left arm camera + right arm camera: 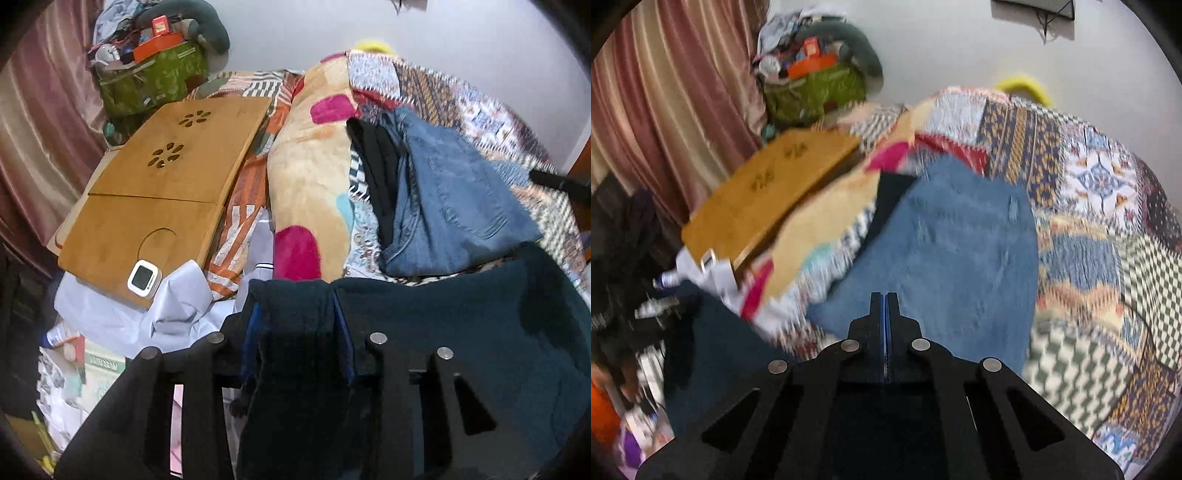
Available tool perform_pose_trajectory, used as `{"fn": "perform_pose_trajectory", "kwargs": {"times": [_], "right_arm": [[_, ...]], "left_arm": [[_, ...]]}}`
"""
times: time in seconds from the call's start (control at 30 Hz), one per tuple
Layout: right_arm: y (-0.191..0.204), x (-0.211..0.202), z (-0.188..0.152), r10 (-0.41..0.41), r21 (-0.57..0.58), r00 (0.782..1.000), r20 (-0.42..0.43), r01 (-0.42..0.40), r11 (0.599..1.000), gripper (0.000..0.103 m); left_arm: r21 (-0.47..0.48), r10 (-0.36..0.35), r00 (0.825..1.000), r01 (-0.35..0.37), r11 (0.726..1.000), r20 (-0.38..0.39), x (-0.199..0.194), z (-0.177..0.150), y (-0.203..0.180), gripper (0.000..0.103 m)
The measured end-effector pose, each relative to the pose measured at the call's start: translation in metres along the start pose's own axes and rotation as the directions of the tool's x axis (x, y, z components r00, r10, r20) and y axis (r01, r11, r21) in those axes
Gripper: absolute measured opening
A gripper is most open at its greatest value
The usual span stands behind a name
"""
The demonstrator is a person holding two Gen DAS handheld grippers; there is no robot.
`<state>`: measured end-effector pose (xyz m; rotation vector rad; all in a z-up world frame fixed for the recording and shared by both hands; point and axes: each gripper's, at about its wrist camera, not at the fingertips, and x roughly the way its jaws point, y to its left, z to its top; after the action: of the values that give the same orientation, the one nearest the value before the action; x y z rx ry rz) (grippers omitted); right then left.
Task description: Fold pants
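Dark navy pants (461, 332) hang bunched in my left gripper (295, 314), which is shut on a fold of the fabric; the cloth covers the fingertips and spreads to the right. The same dark pants (716, 343) show at the lower left of the right wrist view. My right gripper (885, 306) is shut with nothing between its fingers, hovering above folded blue jeans (942, 258) on the patterned bedspread (1089, 221). The jeans (454, 199) also show in the left wrist view, lying over a black garment (376, 173).
A rolled beige and pink blanket (310, 177) lies beside the jeans. A wooden lap table (159, 192) with a small white clock (144, 277) sits at the left. A green bag (151, 77) of clutter stands by the curtain (33, 147). The right wrist view is blurred.
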<state>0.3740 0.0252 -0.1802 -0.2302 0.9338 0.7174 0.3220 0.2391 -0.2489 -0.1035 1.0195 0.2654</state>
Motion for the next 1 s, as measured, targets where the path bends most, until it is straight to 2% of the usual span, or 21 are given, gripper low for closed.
{"fn": "perform_pose_trajectory", "kwargs": {"times": [0.1, 0.17, 0.2, 0.23, 0.3, 0.33, 0.37, 0.57, 0.67, 0.73, 0.8, 0.83, 0.9, 0.93, 1.0], "right_arm": [[0.009, -0.005, -0.001, 0.004, -0.019, 1.0, -0.009, -0.004, 1.0, 0.001], [0.011, -0.015, -0.012, -0.012, -0.047, 1.0, -0.024, 0.01, 0.999, 0.007], [0.013, -0.022, -0.022, -0.032, -0.069, 0.999, -0.041, 0.029, 0.997, 0.016], [0.012, -0.026, -0.028, -0.044, -0.077, 0.998, -0.048, 0.04, 0.996, 0.032], [0.009, -0.042, -0.045, -0.073, -0.084, 0.997, -0.038, 0.07, 0.994, 0.05], [0.007, -0.051, -0.055, -0.088, -0.086, 0.996, -0.033, 0.084, 0.993, 0.054], [0.005, -0.058, -0.062, -0.098, -0.088, 0.994, -0.039, 0.095, 0.992, 0.054], [-0.012, -0.1, -0.107, -0.144, -0.017, 0.987, -0.072, 0.143, 0.99, 0.055], [-0.018, -0.113, -0.133, -0.142, 0.04, 0.987, -0.075, 0.145, 0.989, 0.063], [-0.02, -0.117, -0.151, -0.144, 0.07, 0.986, -0.085, 0.15, 0.986, 0.067], [-0.02, -0.114, -0.17, -0.132, 0.096, 0.984, -0.117, 0.144, 0.985, 0.067], [-0.02, -0.113, -0.18, -0.124, 0.108, 0.984, -0.131, 0.138, 0.985, 0.067], [-0.019, -0.103, -0.201, -0.103, 0.126, 0.977, -0.185, 0.128, 0.984, 0.067], [-0.018, -0.1, -0.211, -0.099, 0.135, 0.974, -0.203, 0.128, 0.983, 0.067], [-0.016, -0.107, -0.227, -0.112, 0.16, 0.982, -0.151, 0.136, 0.978, 0.071]], "left_arm": [[0.034, 0.025, 0.998, -0.023, 0.999, -0.058, 0.019, -0.002, -0.006, 0.04], [0.035, 0.028, 0.994, -0.024, 0.999, -0.102, 0.023, -0.007, -0.005, 0.045], [0.029, 0.034, 0.994, -0.031, 0.999, -0.1, 0.019, -0.01, -0.002, 0.046], [0.02, 0.039, 0.995, -0.037, 0.999, -0.091, 0.014, -0.013, 0.001, 0.047], [-0.016, 0.026, 0.997, -0.027, 1.0, -0.067, -0.001, -0.019, 0.013, 0.052], [-0.033, 0.012, 0.998, -0.014, 0.999, -0.066, -0.007, -0.022, 0.017, 0.058], [-0.053, -0.008, 0.997, 0.004, 0.999, -0.071, -0.013, -0.027, 0.022, 0.063], [-0.094, -0.072, 0.987, 0.059, 0.994, -0.142, -0.028, -0.066, 0.032, 0.071], [-0.134, -0.105, 0.979, 0.082, 0.988, -0.173, -0.025, -0.088, 0.035, 0.077], [-0.169, -0.146, 0.963, 0.109, 0.98, -0.225, -0.014, -0.105, 0.035, 0.077], [-0.184, -0.174, 0.954, 0.131, 0.974, -0.243, -0.008, -0.118, 0.032, 0.069], [-0.171, -0.171, 0.956, 0.131, 0.976, -0.239, -0.007, -0.121, 0.029, 0.064], [-0.106, -0.1, 0.973, 0.079, 0.991, -0.207, -0.012, -0.128, 0.018, 0.064], [-0.087, -0.077, 0.976, 0.06, 0.994, -0.204, -0.014, -0.13, 0.015, 0.064], [-0.064, -0.039, 0.98, 0.027, 0.998, -0.196, -0.015, -0.136, 0.011, 0.065]]}}
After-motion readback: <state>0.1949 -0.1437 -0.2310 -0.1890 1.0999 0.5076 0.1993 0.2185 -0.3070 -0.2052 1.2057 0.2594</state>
